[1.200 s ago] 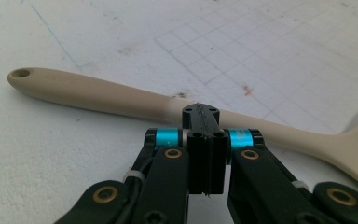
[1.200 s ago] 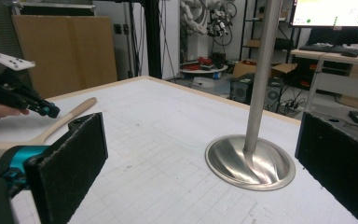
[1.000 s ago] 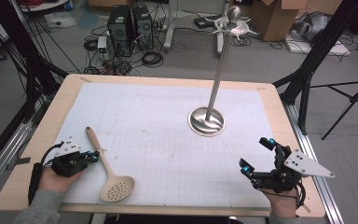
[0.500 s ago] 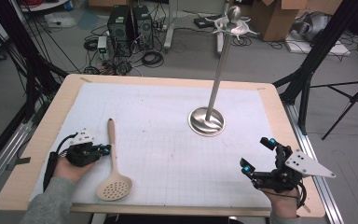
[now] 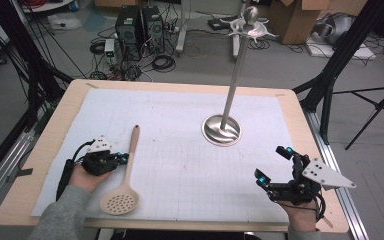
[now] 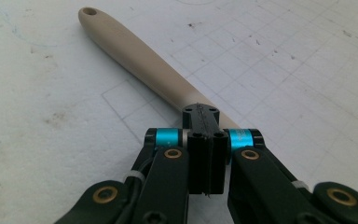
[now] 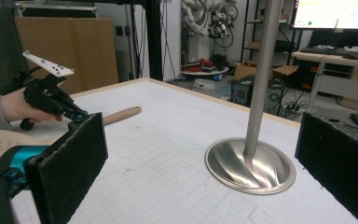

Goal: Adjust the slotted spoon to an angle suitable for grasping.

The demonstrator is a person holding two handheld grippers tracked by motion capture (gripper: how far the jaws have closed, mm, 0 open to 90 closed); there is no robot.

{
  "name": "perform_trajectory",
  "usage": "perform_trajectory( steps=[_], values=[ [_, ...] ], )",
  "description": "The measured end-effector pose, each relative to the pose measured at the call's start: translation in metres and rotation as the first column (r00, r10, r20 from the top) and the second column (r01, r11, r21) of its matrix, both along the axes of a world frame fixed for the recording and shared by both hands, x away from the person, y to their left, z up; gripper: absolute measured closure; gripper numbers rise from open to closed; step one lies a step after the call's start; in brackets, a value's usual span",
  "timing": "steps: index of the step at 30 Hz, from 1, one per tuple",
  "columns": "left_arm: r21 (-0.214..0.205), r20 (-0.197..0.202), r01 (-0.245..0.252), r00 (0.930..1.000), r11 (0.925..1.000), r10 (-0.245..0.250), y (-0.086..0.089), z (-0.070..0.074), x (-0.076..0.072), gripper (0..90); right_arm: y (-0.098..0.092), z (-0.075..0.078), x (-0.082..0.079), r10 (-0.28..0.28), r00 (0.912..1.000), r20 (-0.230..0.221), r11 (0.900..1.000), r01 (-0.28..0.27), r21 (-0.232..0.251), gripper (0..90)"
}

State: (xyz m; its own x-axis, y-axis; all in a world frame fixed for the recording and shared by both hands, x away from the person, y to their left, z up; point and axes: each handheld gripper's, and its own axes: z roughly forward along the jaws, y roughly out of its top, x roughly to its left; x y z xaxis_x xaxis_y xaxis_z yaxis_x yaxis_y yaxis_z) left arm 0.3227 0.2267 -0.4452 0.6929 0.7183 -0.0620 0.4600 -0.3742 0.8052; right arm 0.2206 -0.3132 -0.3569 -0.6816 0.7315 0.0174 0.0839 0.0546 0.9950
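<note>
While lying flat, beige slotted spoon (image 5: 123, 181), perforated round bowl, left hand-held gripper (image 5: 122, 158) pressed together against handle.

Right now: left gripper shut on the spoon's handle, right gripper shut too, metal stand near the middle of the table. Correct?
One error: the right gripper is open. The right gripper view shows its pads standing wide apart, with nothing between them. The rest holds: the left gripper is shut on the wooden spoon at its handle, and the metal stand sits near the table's middle.
</note>
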Motion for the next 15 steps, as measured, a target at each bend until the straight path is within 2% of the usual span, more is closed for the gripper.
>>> perform_trajectory(
  steps=[4,5,6,8,9,12,14,15],
  values=[
    [-0.023,0.020,0.017,0.9997,0.9996,-0.016,0.001,0.006,-0.004,89.6,0.000,0.001,0.000,0.003,1.0000,0.003,1.0000,-0.003,0.002,1.1],
    [-0.031,0.027,0.041,0.9988,0.9987,-0.040,0.000,0.010,-0.009,89.6,-0.002,0.000,0.001,-0.002,1.0000,0.001,1.0000,0.002,0.007,1.1],
    [-0.031,0.027,0.041,0.9988,0.9987,-0.040,0.000,0.010,-0.009,89.6,-0.002,0.000,0.001,-0.002,1.0000,0.001,1.0000,0.002,0.007,1.1],
    [-0.023,0.040,0.081,0.9960,0.9964,-0.080,-0.003,0.013,-0.013,89.6,-0.002,-0.001,0.001,-0.004,1.0000,-0.004,1.0000,0.004,0.008,1.1],
    [-0.014,0.054,0.112,0.9923,0.9936,-0.111,-0.005,0.016,-0.017,89.6,-0.002,-0.001,0.001,-0.001,1.0000,-0.006,1.0000,0.001,0.003,1.1],
    [-0.001,0.066,0.132,0.9891,0.9913,-0.131,-0.008,0.019,-0.021,89.6,-0.001,0.000,-0.001,0.004,1.0000,-0.003,1.0000,-0.004,-0.004,1.1],
    [0.011,0.055,0.149,0.9872,0.9887,-0.150,-0.010,0.019,-0.025,89.6,-0.001,0.001,-0.002,0.011,0.9999,0.005,0.9999,-0.011,-0.008,1.1],
    [0.032,0.049,0.163,0.9851,0.9861,-0.165,-0.012,0.018,-0.028,89.6,-0.001,0.002,-0.003,0.011,0.9999,0.005,0.9999,-0.011,-0.010,1.1]
  ],
)
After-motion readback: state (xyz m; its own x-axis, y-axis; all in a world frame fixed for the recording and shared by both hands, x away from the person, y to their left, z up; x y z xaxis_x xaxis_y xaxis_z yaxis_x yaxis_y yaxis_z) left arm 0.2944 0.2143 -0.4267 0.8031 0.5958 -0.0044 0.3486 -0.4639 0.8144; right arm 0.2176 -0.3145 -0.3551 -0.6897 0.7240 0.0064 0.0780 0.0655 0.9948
